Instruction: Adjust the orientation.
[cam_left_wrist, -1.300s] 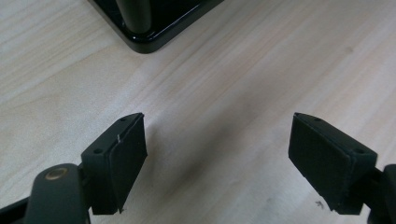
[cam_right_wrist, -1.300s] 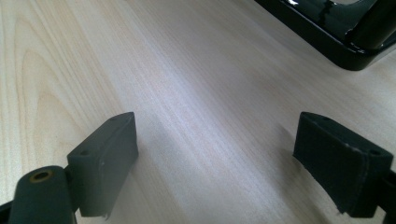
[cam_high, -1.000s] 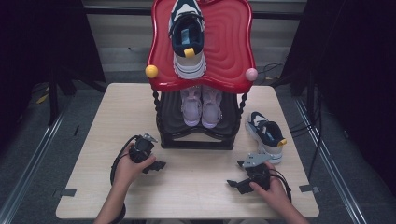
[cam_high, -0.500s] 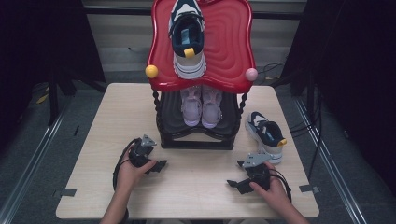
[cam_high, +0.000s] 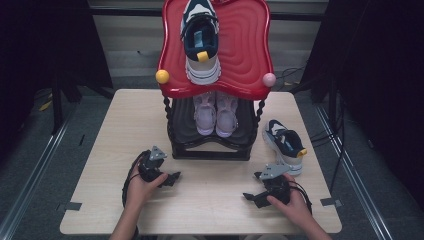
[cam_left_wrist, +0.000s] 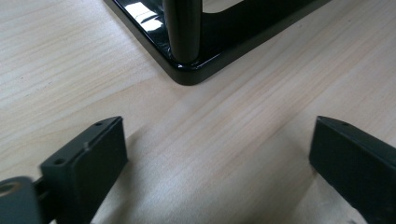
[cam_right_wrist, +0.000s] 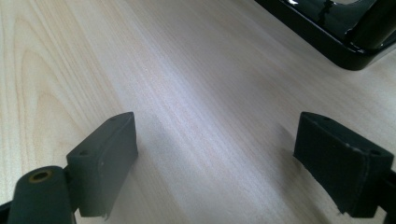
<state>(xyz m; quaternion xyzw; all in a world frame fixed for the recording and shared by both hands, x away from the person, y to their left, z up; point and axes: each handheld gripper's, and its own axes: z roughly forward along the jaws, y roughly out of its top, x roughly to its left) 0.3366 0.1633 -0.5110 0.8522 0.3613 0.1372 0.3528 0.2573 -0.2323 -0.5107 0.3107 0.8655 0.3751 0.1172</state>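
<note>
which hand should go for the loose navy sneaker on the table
Right. The right gripper rests open just below the navy sneaker at the table's right edge; the left gripper sits across the black shoe rack from it.

The red shelf (cam_high: 240, 45) hides the pink shoes' (cam_high: 216, 116) heels (top edge crops it).

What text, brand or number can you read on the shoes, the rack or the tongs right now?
None is readable.
Navy-and-white shoe on the table: no legible marking.
Matching shoe on the red top shelf: too small to read.
Pink pair on the lower shelf: nothing legible.
Left tongs and right tongs: plain black pads, no lettering.
</note>
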